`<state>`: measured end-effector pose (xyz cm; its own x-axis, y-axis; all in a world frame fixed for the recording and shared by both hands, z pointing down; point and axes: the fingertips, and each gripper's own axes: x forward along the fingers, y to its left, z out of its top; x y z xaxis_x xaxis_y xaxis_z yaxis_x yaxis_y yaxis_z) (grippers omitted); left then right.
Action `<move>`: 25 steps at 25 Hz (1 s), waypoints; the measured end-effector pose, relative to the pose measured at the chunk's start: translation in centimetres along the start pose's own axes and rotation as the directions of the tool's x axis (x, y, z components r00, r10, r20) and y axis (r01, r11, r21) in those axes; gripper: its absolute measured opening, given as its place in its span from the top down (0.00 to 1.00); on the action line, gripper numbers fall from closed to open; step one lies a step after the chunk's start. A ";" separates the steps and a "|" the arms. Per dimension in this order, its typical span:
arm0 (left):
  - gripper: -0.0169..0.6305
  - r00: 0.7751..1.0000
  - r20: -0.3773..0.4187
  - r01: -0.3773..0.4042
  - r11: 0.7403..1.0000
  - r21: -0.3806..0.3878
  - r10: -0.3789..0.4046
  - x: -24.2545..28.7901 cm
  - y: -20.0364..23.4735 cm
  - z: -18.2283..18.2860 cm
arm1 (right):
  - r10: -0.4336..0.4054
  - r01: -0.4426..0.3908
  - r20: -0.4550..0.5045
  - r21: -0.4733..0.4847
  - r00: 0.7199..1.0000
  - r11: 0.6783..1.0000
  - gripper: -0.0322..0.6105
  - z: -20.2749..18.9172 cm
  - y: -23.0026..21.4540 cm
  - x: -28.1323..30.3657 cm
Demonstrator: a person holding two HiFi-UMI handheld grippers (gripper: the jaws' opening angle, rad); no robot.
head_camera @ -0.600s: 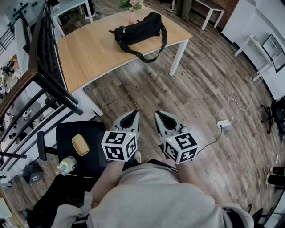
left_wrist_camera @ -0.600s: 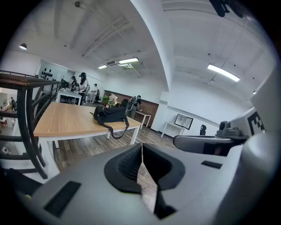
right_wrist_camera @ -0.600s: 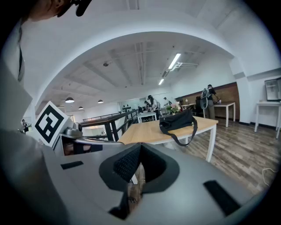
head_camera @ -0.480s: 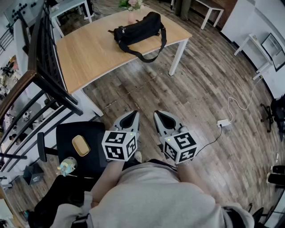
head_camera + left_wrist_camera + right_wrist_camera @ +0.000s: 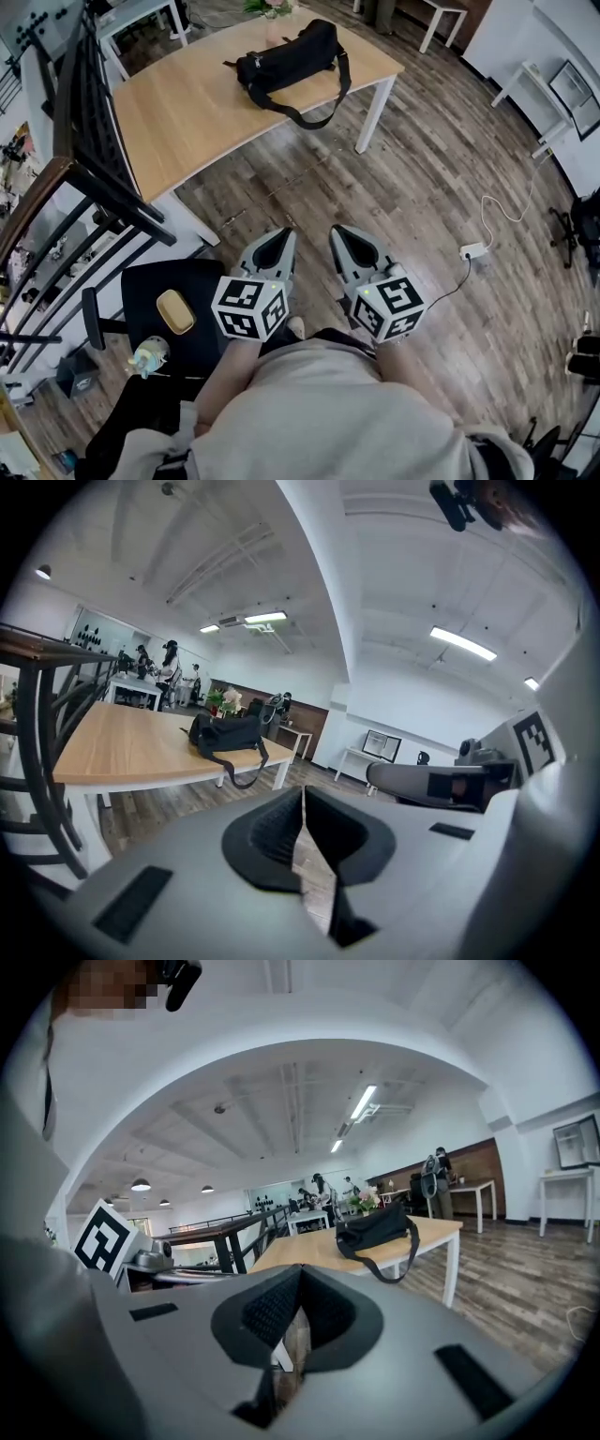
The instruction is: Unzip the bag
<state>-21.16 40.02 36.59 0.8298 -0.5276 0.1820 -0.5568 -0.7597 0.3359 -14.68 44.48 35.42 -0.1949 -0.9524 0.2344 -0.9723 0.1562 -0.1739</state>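
Observation:
A black bag lies on the far part of a light wooden table, its strap hanging over the near edge. The same bag shows small in the left gripper view, and the bag also appears in the right gripper view. My left gripper and right gripper are held side by side close to my body, over the wooden floor and well short of the table. Both are shut with nothing between the jaws.
A dark metal railing runs along the left. A black chair with a yellow object stands at lower left. A white charger and cable lie on the floor at right. White tables stand at the back.
The head view has shifted slightly, so the table and bag sit a bit higher in the picture. Both grippers stay shut and side by side.

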 end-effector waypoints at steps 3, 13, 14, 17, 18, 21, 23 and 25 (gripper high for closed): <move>0.94 1.000 0.006 0.022 1.000 -0.002 -0.022 0.2 0.5 0.3 | -0.028 0.028 0.004 0.011 1.000 1.000 0.94 -0.1 -0.2 0.4; 0.73 0.999 -0.035 0.006 1.000 -0.010 -0.007 1.4 2.9 0.0 | -0.061 0.063 -0.069 0.032 0.996 0.998 0.79 -1.7 -0.6 2.0; 0.73 0.999 -0.035 0.001 1.000 -0.018 -0.002 1.6 3.3 0.0 | -0.059 0.061 -0.073 0.030 0.996 0.998 0.79 -1.7 -0.8 2.4; 0.73 0.999 -0.041 -0.007 0.999 -0.048 0.005 2.4 4.5 0.1 | -0.039 0.042 -0.082 0.029 0.996 0.999 0.78 -1.6 -1.4 4.0; 0.73 0.999 -0.042 -0.017 0.998 -0.057 0.015 2.7 5.0 0.1 | -0.029 0.031 -0.087 0.030 0.996 0.999 0.78 -1.6 -1.7 4.7; 0.73 0.998 -0.040 -0.054 0.997 -0.062 0.052 3.8 6.6 0.6 | 0.007 -0.004 -0.106 0.029 0.994 1.000 0.77 -1.5 -2.7 7.0; 0.73 0.997 -0.037 -0.072 0.996 -0.056 0.070 5.1 7.6 1.3 | 0.024 -0.021 -0.109 0.027 0.994 0.999 0.75 -0.9 -3.8 8.9; 0.73 0.996 -0.032 -0.084 0.995 -0.052 0.083 6.8 8.6 2.2 | 0.036 -0.034 -0.101 0.019 0.994 0.999 0.75 0.0 -5.1 10.8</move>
<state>-20.38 29.09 38.67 0.7818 -0.5758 0.2391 -0.6218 -0.6920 0.3667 -11.79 33.39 38.88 -0.2416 -0.9148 0.3237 -0.9625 0.1836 -0.1996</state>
